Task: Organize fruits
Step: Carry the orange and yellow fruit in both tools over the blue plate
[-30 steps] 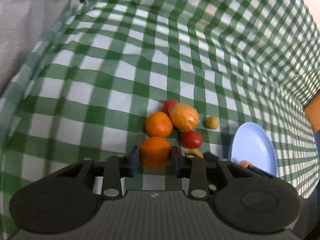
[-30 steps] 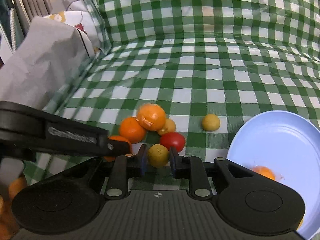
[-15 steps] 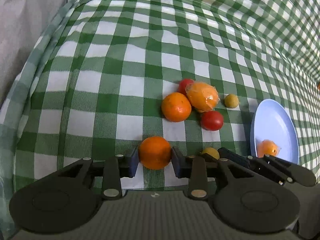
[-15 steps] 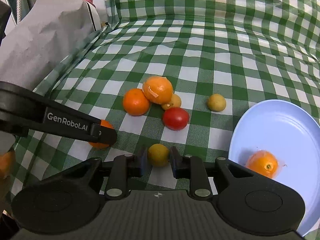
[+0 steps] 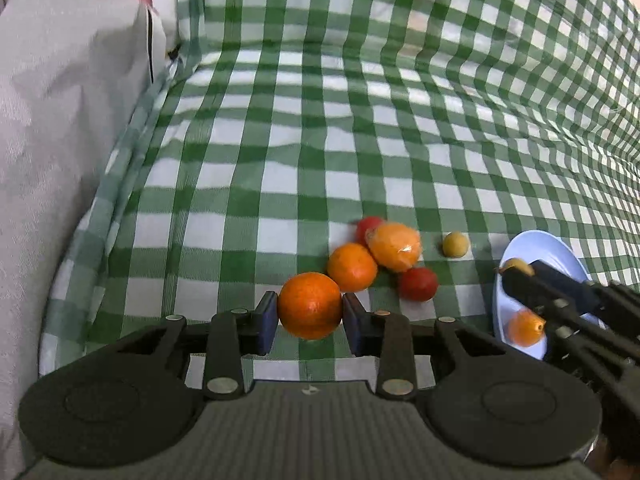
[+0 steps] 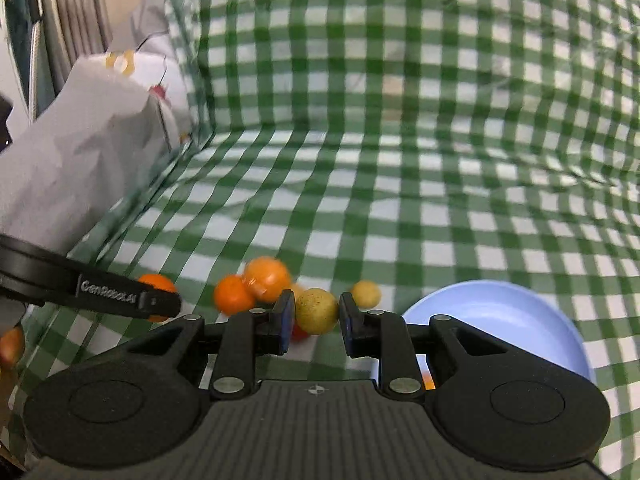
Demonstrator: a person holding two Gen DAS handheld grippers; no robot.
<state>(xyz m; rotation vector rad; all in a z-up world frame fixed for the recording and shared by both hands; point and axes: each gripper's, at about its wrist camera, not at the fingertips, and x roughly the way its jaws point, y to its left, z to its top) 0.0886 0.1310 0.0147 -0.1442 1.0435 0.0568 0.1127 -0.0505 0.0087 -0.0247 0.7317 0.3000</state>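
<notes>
Lifted now, left jaws grip one orange [image 5: 310,306], right jaws one yellow fruit [image 6: 317,311].

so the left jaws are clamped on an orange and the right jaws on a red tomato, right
Not quite: the right gripper jaws hold a small yellow-green round fruit, as the right wrist view shows. The left gripper does clamp a round orange.

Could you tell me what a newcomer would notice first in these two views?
Probably the orange clamped in the left gripper, and the yellow fruit clamped in the right gripper. Next, the loose fruit pile on the green checked cloth, and the blue plate to its right with one orange fruit in it.
</notes>
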